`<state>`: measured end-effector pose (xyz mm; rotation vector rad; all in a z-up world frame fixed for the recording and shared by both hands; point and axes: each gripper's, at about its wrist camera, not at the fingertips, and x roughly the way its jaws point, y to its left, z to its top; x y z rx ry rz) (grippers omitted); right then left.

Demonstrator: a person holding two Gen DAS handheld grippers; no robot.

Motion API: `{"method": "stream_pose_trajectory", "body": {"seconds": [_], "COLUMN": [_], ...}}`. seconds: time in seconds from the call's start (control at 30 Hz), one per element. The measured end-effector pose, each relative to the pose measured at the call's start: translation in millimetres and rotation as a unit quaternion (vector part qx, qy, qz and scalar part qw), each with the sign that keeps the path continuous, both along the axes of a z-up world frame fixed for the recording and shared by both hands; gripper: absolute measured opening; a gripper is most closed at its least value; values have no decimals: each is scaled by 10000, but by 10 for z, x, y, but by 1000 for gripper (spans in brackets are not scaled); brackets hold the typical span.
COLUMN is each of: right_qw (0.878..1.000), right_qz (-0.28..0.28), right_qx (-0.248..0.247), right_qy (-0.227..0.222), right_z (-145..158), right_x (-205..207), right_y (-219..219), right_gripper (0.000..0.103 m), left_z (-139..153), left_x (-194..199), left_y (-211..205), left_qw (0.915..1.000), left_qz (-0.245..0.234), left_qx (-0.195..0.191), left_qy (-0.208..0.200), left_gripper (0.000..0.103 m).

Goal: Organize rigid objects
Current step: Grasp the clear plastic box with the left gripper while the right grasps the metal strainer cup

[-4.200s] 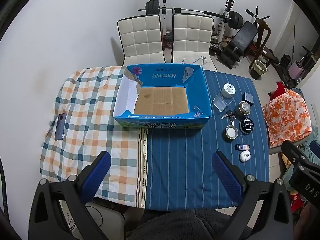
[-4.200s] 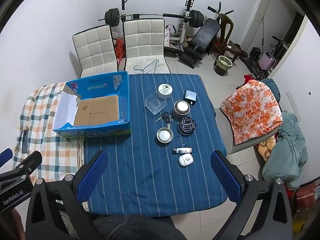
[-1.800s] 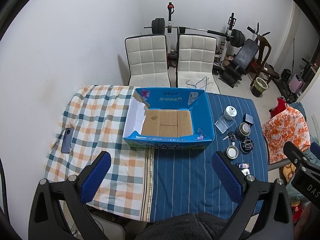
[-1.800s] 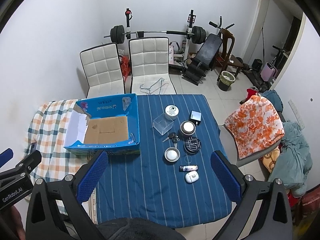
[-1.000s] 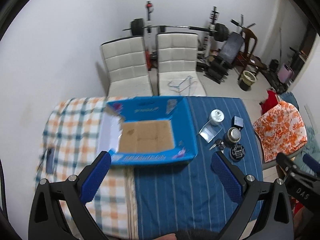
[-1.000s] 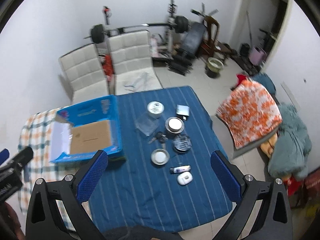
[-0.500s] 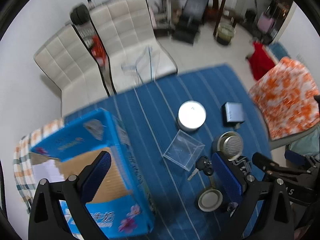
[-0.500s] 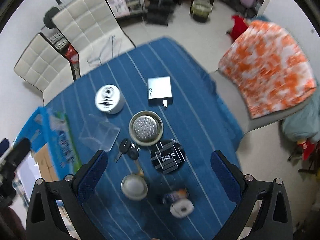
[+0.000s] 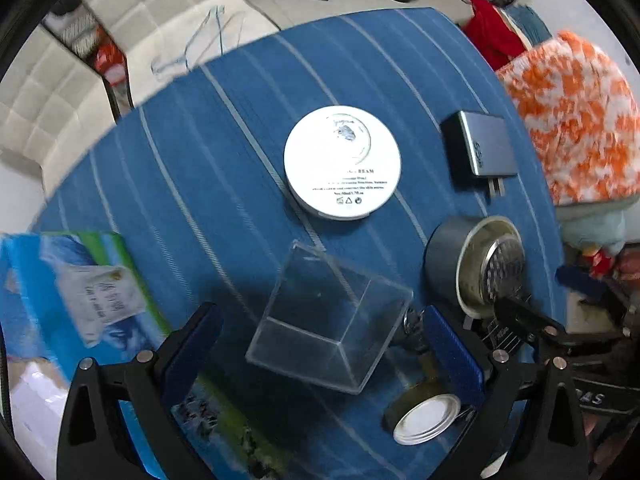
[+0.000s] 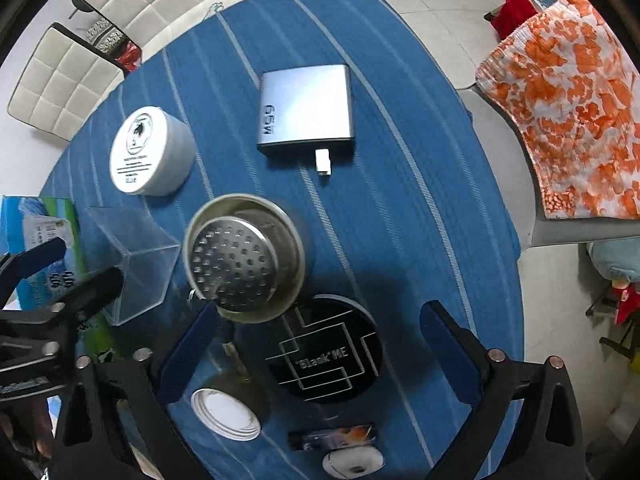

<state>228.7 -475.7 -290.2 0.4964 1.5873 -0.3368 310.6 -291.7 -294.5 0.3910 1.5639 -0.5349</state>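
The counter (image 9: pixel 248 128), under a blue striped cloth, fills both views. A blue cardboard box (image 9: pixel 48 280) lies to the left tool's (image 9: pixel 320 352) left. That tool gapes wide around a clear plastic box (image 9: pixel 328 320), pads apart from it. Ahead of it sits a white cream jar (image 9: pixel 342 160). The right tool (image 10: pixel 316 344), also wide, straddles a black round compact (image 10: pixel 324 354); a metal strainer cup (image 10: pixel 240 256) stands just ahead-left, a grey charger (image 10: pixel 306 108) further ahead.

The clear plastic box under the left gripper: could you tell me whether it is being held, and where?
No. The left gripper is open, straddling the clear box without touching it.
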Motion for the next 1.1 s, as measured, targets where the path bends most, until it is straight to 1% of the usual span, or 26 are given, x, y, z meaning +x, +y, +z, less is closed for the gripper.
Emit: {"method": "stream_pose_trajectory", "body": {"seconds": [0.07, 0.13, 0.23, 0.27, 0.3, 0.33, 0.37, 0.4, 0.43, 0.47, 0.5, 0.57, 0.67, 0.7, 0.77, 0.8, 0.87, 0.9, 0.97, 1.03, 1.1], "right_qw": [9997, 9995, 9994, 9993, 9993, 9994, 9994, 9994, 9995, 9995, 9994, 9983, 9968, 9965, 9950, 9950, 9963, 9964, 9964, 9951, 9970], "right_qz": [-155, -202, -171, -140, -101, -66, -23, 7, 13, -20, -73, -273, -385, -386, -391, -321, -254, -305, -431, -527, -461], "right_qx": [133, 171, 187, 188, 178, 154, 127, 102, 86, 105, 145, 379, 616, 693, 875, 904, 813, 784, 721, 828, 628], "right_qy": [-111, -154, -255, -276, -304, -314, -319, -321, -317, -309, -305, -343, -320, -246, -272, -266, -110, -41, 112, 103, 28], "right_z": [9, 0, 24, 38, 50, 56, 60, 61, 50, 27, 6, -51, -112, -144, -155, -159, -225, -263, -380, -457, -427], "right_x": [-40, -44, -50, -44, -31, -13, 10, 34, 52, 77, 94, 130, 218, 261, 307, 337, 380, 386, 384, 357, 379], "right_y": [-64, -113, -104, -82, -60, -45, -24, -1, 2, -2, -12, -59, -42, -13, 31, 69, 110, 114, 79, 41, 82], "right_gripper": [101, 101, 101, 101, 101, 101, 101, 101, 101, 101, 101, 101, 101, 101, 101, 101, 101, 100, 94, 94, 91], "left_z": [-93, -151, -280, -320, -370, -405, -424, -434, -433, -429, -409, -386, -413, -413, -436, -501, -585, -585, -601, -620, -608], "left_x": [-6, -53, -97, -105, -115, -120, -123, -119, -112, -115, -139, -198, -293, -307, -314, -346, -386, -409, -420, -455, -399], "left_y": [-36, -65, -136, -153, -162, -160, -133, -105, -59, -16, 9, 38, 39, 51, 69, 32, 23, 29, 66, 69, 101], "left_qw": [9998, 9992, 9979, 9977, 9975, 9974, 9973, 9979, 9980, 9972, 9961, 9942, 9929, 9927, 9926, 9925, 9924, 9926, 9929, 9928, 9928], "left_qz": [-73, -192, -411, -453, -451, -406, -344, -218, 22, 220, 300, 480, 748, 802, 826, 832, 821, 849, 823, 849, 875], "left_qx": [73, 62, 217, 284, 422, 525, 587, 550, 583, 700, 836, 939, 903, 877, 880, 890, 911, 863, 857, 840, 817], "left_qy": [181, 341, 443, 425, 351, 292, 265, 280, 261, 174, 21, -187, -192, -191, -124, -72, -26, -56, -17, -20, -28], "left_gripper": [102, 102, 102, 94, 81, 74, 71, 70, 70, 70, 69, 69, 69, 69, 69, 69, 69, 69, 69, 69, 67]}}
